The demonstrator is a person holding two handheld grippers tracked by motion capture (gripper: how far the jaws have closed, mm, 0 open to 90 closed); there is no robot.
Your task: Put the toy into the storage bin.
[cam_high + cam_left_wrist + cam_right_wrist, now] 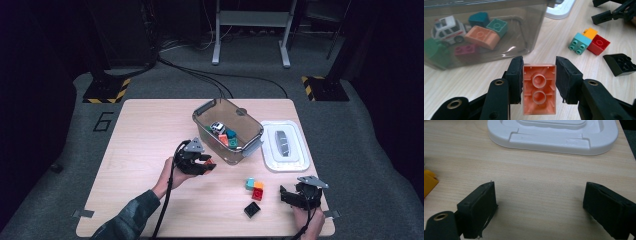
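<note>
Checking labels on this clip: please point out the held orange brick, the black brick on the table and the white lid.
orange brick (pixel 539 92), left gripper view, hollow underside between the fingers.
black brick (pixel 620 63), left gripper view, studded top face.
white lid (pixel 554 141), right gripper view, near rim.

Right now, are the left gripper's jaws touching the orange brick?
Touching. The left gripper view shows both jaws of the left gripper pressed flat against the sides of the orange brick, no gap on either side.
</note>
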